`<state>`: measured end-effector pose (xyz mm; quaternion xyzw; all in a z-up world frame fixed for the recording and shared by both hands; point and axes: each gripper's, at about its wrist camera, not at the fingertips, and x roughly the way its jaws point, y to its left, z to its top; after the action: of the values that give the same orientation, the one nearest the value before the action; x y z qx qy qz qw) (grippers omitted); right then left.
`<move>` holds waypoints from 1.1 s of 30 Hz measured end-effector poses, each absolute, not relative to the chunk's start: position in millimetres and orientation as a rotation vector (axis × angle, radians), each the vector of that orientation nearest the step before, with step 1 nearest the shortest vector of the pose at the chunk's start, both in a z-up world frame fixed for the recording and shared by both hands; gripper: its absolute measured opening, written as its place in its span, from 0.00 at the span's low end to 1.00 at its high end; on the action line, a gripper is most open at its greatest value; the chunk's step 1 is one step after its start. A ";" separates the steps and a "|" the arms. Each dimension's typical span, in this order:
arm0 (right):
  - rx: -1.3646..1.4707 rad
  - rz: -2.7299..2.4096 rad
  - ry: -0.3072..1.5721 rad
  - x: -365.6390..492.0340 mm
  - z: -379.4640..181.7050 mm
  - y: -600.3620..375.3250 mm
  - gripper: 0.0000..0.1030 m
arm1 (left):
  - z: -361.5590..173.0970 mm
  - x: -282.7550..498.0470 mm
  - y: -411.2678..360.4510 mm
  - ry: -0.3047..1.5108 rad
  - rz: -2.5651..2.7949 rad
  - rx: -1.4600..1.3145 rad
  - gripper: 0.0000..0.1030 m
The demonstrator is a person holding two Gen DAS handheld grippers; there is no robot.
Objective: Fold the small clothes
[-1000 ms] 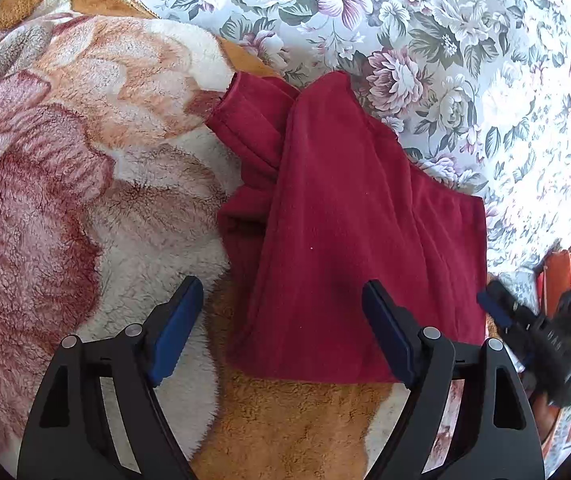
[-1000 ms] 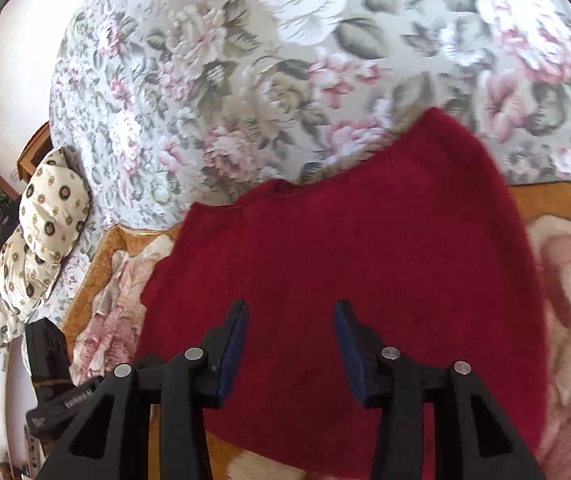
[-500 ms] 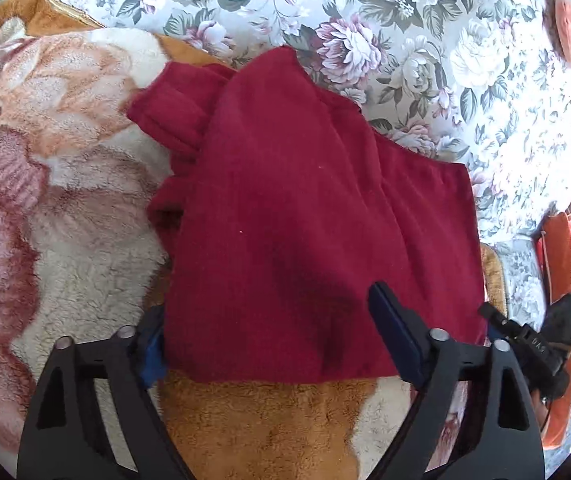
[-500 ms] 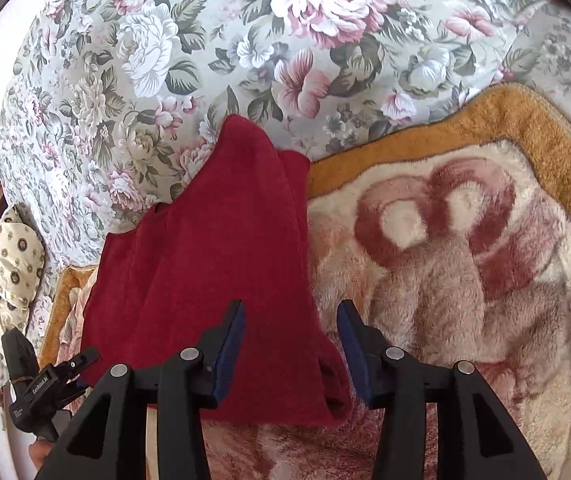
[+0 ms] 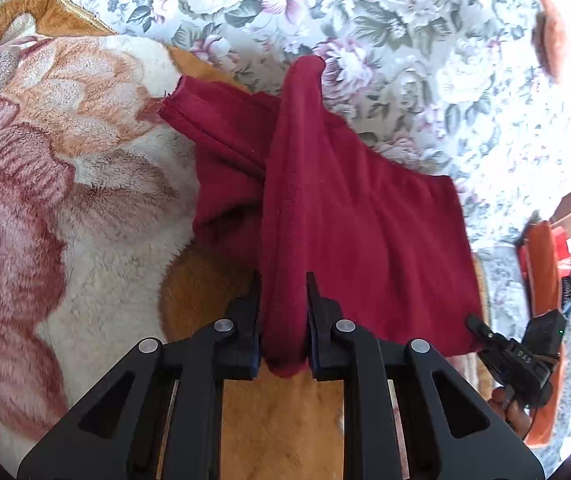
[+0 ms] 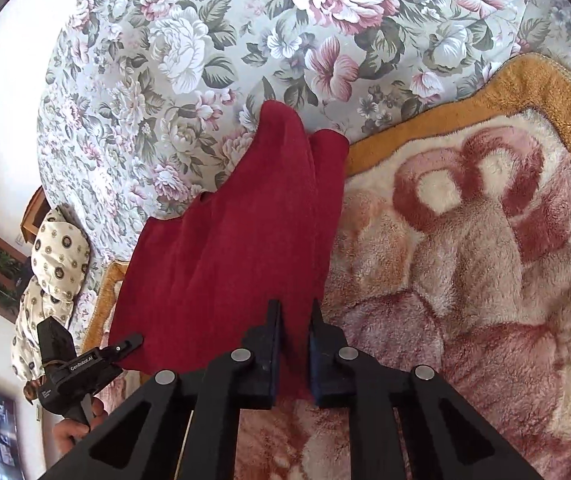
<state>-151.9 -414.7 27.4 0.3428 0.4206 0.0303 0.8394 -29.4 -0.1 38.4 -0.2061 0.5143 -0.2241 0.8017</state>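
Note:
A dark red garment (image 5: 349,216) lies on a plush blanket and floral bedspread; it also shows in the right wrist view (image 6: 225,252). My left gripper (image 5: 283,320) is shut on a near corner of the red garment, which rises in a ridge between the fingers. A sleeve (image 5: 221,120) sticks out to the left. My right gripper (image 6: 295,344) is shut on the garment's other near corner. Each gripper shows in the other's view: the right gripper (image 5: 485,330) and the left gripper (image 6: 125,348) both sit at the garment's near hem.
A plush cream, pink and orange blanket (image 5: 65,200) lies under the garment, also in the right wrist view (image 6: 465,260). A floral bedspread (image 5: 365,20) covers the far side. A patterned pillow (image 6: 53,264) lies at the left. Orange and red items (image 5: 545,256) sit at the right.
Both grippers have closed on the garment's near hem corners. The cloth now bunches into raised ridges between the fingers where it lay flat before.

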 end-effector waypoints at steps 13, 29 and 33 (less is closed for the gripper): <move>0.626 0.089 0.935 -196.9 51.5 -398.4 0.05 | 46.9 -70.6 30.1 1.173 -0.518 -0.429 0.15; 0.491 0.125 0.922 -115.2 84.4 -343.3 0.17 | 51.0 -74.0 45.0 1.139 -0.378 -0.353 0.44; 0.471 0.270 0.955 -54.2 72.6 -275.0 0.17 | 48.3 -74.6 43.7 1.169 -0.390 -0.393 0.50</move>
<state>-54.2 -275.0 72.6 0.2238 0.4540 0.1284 0.8528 -74.6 43.7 48.3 -0.1831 0.5445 -0.1818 0.7980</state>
